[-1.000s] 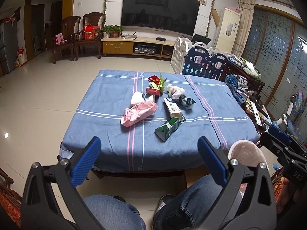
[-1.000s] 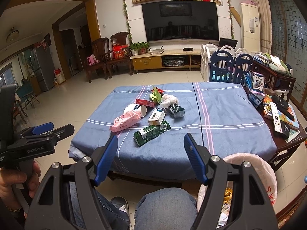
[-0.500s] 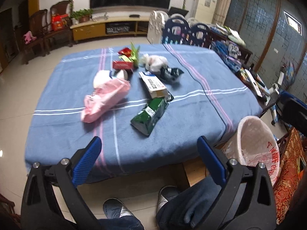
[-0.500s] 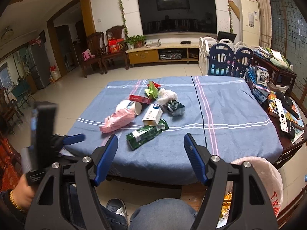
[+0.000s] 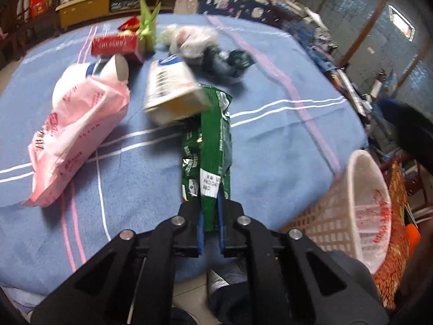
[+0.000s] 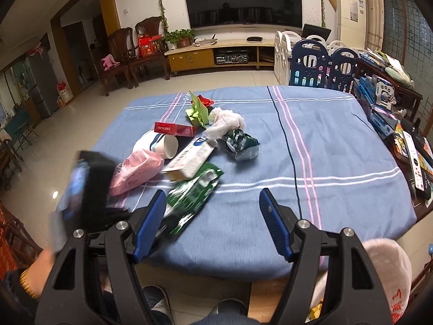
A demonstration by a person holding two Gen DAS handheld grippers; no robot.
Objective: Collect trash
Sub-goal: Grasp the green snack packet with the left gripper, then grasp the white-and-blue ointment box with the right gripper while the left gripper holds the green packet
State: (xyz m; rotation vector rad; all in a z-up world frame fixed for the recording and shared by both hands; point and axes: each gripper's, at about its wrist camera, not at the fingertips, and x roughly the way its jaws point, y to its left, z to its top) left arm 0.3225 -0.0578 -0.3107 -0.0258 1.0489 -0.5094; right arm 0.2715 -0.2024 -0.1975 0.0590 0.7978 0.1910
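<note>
A large dark television (image 6: 245,1) hangs on the white wall above a low wooden TV cabinet (image 6: 216,54). Dark wooden chairs (image 6: 127,51) stand left of it on the glossy pale tiled floor (image 6: 89,113).

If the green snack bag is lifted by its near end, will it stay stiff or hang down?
The green snack bag looks flat and crinkled, so probably light and floppy. The left gripper pinches only one end, so the rest would likely droop.

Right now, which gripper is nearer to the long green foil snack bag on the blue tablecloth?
Left. The left gripper is shut on the near end of the long green foil snack bag. The right gripper hangs open just right of it, not touching.
</note>
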